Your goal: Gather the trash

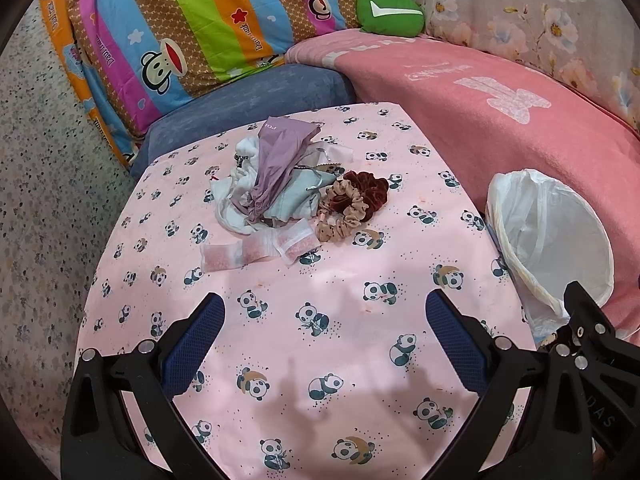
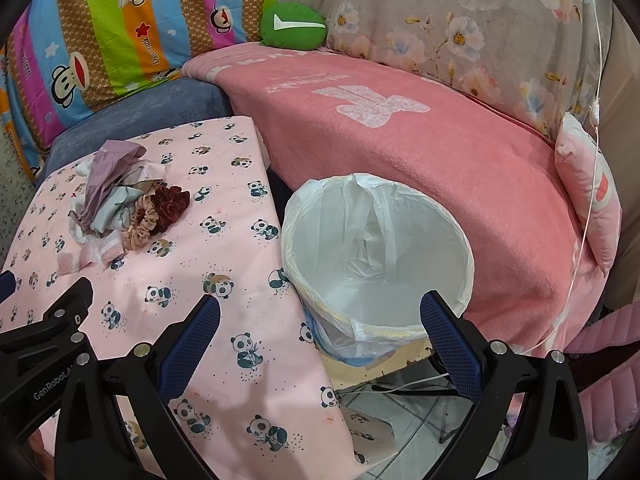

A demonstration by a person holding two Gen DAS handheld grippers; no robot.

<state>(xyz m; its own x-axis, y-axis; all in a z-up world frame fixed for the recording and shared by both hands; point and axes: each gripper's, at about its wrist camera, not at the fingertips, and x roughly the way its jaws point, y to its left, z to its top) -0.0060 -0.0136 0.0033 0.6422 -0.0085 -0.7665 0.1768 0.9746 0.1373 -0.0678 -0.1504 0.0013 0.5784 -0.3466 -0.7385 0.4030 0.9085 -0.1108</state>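
Observation:
A heap of trash lies on the panda-print table point(image 1: 320, 360): a purple wrapper point(image 1: 276, 156), white and grey crumpled bags point(image 1: 240, 200) and clear zip bags of pink bits point(image 1: 260, 246). The heap also shows in the right wrist view point(image 2: 108, 184). Scrunchies point(image 1: 352, 200) lie at its right side. A bin with a white liner point(image 2: 376, 248) stands off the table's right edge; it also shows in the left wrist view point(image 1: 552, 236). My left gripper point(image 1: 324, 312) is open and empty, above the table, nearer than the heap. My right gripper point(image 2: 320, 312) is open and empty over the bin's near rim.
A pink blanket point(image 2: 400, 140) covers the sofa behind the bin. A blue cushion point(image 1: 248, 100), a striped cartoon quilt point(image 1: 180, 32) and a green pillow point(image 1: 390, 12) lie behind the table. Tiled floor with cables point(image 2: 400, 400) shows under the bin.

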